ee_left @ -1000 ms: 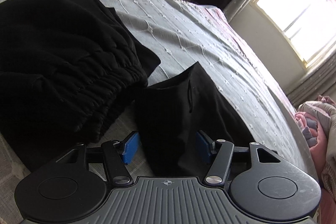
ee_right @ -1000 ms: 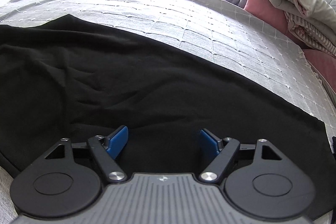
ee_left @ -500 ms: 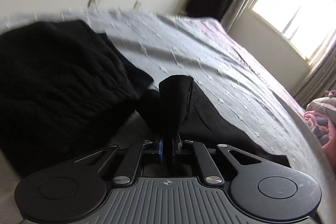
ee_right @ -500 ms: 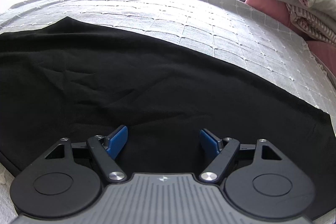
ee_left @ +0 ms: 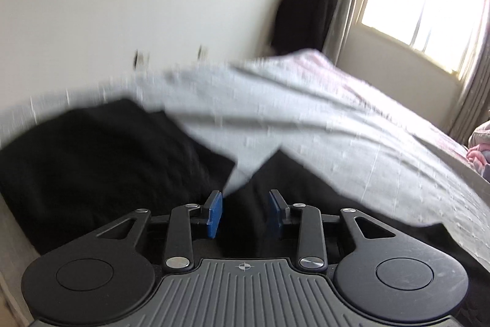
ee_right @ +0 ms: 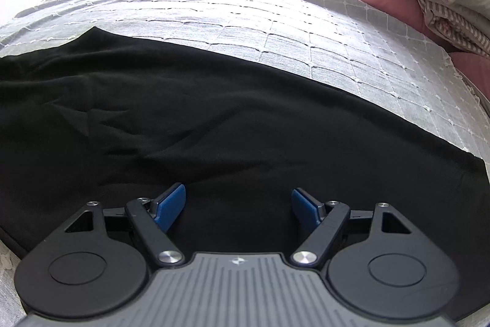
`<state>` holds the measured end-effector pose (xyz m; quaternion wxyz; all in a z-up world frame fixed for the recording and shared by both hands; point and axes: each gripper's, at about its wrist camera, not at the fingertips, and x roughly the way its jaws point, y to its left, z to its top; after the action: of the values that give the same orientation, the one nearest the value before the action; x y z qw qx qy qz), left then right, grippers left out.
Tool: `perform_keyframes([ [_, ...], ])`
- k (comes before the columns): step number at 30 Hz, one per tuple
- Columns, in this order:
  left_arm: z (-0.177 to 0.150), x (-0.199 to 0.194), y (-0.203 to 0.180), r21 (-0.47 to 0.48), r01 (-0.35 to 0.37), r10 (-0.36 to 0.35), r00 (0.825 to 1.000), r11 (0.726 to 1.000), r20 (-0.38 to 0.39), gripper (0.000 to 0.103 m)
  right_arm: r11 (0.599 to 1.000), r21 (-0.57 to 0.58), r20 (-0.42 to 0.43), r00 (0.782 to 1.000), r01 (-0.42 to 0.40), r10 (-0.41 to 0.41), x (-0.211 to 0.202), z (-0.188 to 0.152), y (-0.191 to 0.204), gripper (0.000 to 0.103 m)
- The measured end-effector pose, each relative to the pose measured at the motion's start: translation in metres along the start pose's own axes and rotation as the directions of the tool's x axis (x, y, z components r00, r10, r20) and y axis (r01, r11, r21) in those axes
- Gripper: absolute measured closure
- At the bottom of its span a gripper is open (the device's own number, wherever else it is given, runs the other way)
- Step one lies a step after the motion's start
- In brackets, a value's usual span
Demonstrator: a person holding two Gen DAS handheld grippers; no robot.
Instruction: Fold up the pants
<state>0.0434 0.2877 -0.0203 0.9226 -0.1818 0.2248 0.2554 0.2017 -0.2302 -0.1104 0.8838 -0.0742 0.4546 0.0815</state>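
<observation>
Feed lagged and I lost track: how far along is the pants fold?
Done: pants lie spread flat on the bed. In hand: nothing; left gripper jaws have just been opening, fabric unclamped; right gripper open above them. Left: the folding; no fold shows yet.

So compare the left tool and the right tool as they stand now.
The left tool has its blue pads close together, having just been opening; the right tool has its pads spread wide. The left wrist view is blurred, the right sharp. Both sit over the black pants on the grey bedspread, gripping nothing.
</observation>
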Motion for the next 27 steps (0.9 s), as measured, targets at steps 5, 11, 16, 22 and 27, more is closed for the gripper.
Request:
perform_keyframes([
  [5, 0.016, 0.016, -0.056, 0.149, 0.127, -0.125, 0.992, 0.981, -0.023, 0.07, 1.0, 0.002, -0.001, 1.0, 0.0, 0.0, 0.002, 0.003, 0.003, 0.0],
  [11, -0.009, 0.081, -0.16, 0.345, 0.428, -0.332, 0.893, 0.835, -0.303, 0.069, 1.0, 0.008, -0.008, 1.0, 0.0, 0.0, 0.002, 0.003, 0.003, 0.0],
  [16, -0.064, 0.126, -0.189, 0.353, 0.45, -0.28, 0.854, 0.82, -0.438, 0.07, 1.0, 0.017, -0.016, 1.0, -0.002, 0.002, 0.001, 0.001, 0.0, 0.0],
  [22, -0.051, 0.14, -0.192, 0.295, 0.434, -0.297, 0.862, 0.851, -0.411, 0.071, 1.0, 0.022, -0.015, 1.0, -0.014, 0.015, 0.001, 0.0, -0.008, 0.0],
  [27, -0.047, 0.126, -0.199, 0.276, 0.479, -0.355, 0.847, 0.833, -0.397, 0.071, 1.0, 0.012, -0.007, 1.0, 0.01, -0.01, -0.002, -0.002, -0.009, 0.0],
])
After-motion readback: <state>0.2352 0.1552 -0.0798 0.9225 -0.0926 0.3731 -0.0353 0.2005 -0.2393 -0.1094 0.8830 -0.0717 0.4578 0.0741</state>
